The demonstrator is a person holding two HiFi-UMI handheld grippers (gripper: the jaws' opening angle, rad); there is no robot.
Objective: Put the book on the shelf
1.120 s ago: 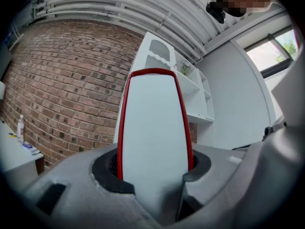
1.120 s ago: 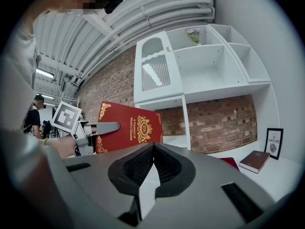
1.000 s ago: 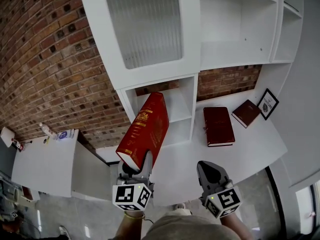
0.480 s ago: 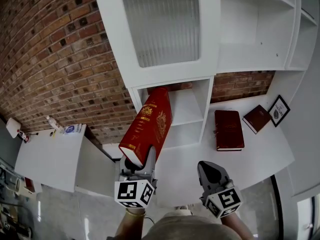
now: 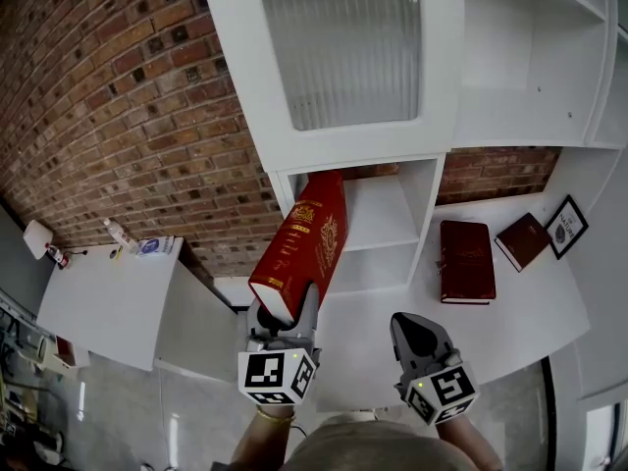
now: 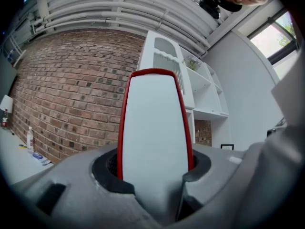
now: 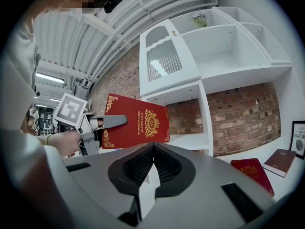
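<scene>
The white shelf unit (image 5: pixel 429 219) fills the wall ahead, and its low open cubby sits at about one o'clock from the left gripper (image 5: pixel 285 314). Below it runs the white desk (image 5: pixel 378 337), where a dark red book (image 5: pixel 467 261) lies flat at three o'clock of the cubby. The red book (image 5: pixel 302 253) is in the air, clamped by its lower end between the left gripper's jaws. Its long axis slants up toward one o'clock, and its top corner is right at the cubby's mouth. The left hand is therefore the working one, held low in front of the body. I'd judge a forward push along that axis seats it. The right gripper (image 5: pixel 417 340) hangs at three o'clock, its jaws closed on nothing.
</scene>
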